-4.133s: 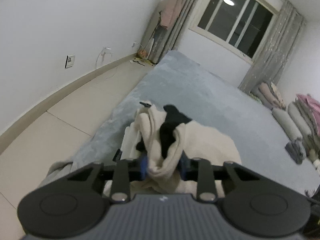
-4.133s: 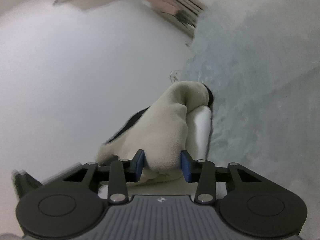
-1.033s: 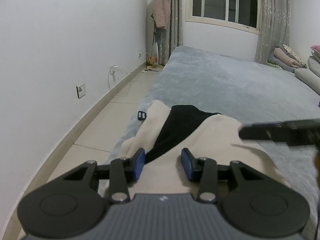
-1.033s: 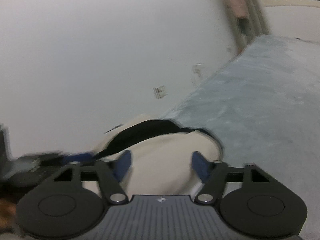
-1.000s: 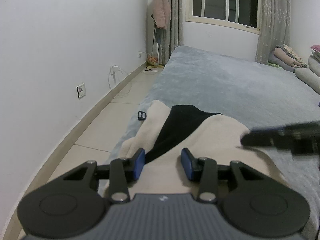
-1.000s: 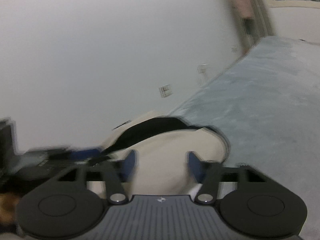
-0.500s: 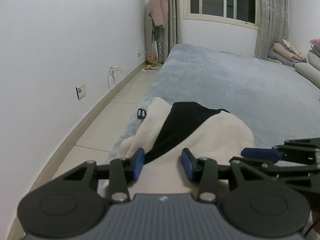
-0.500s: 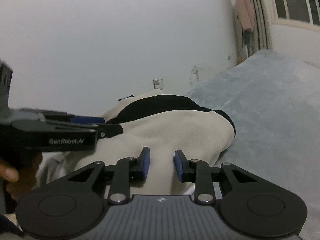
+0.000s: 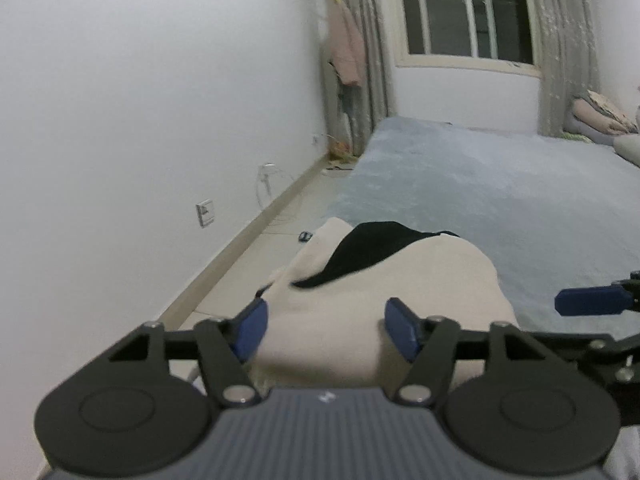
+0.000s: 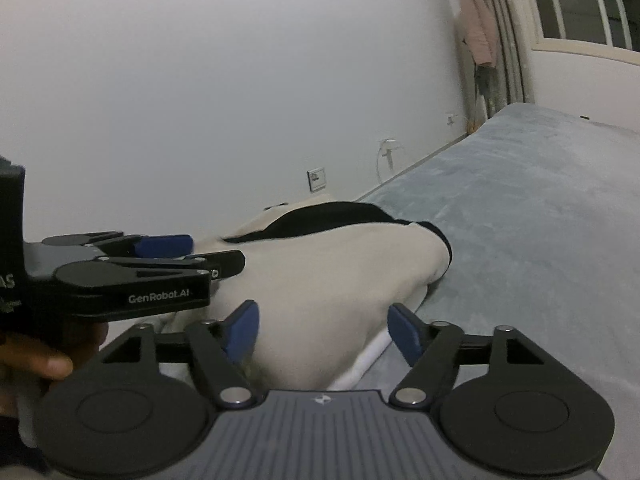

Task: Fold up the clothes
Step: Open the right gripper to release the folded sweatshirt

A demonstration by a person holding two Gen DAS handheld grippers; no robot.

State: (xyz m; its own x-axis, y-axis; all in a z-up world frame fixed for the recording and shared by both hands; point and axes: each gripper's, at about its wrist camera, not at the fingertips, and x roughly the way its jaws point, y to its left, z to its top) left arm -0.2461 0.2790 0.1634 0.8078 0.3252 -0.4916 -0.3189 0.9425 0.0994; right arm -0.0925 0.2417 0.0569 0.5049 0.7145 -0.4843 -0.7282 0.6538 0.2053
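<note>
A cream garment (image 9: 400,280) with a black inner part (image 9: 376,248) lies folded flat on the grey-blue mat (image 9: 500,200), close to its left edge. My left gripper (image 9: 326,330) hovers at the garment's near edge. Its jaws are opening, the cloth lies low between them, and the pads stand clear of it. In the right wrist view the same garment (image 10: 340,272) rests on the mat (image 10: 540,220). My right gripper (image 10: 323,334) is at its near right edge, jaws opening too, pads off the cloth. The left gripper (image 10: 160,256) shows beside it, held by a hand (image 10: 36,360).
A white wall with a socket (image 9: 205,213) runs along the left, with a strip of tiled floor (image 9: 280,224) and a small black object (image 9: 305,236) beside the mat. A pink garment (image 9: 348,56) hangs by the curtains. Folded bedding (image 9: 600,116) sits far right.
Both grippers' jaws have widened off the cream garment and drawn back a little. The garment, earlier bunched in both grips, now lies folded on the mat.
</note>
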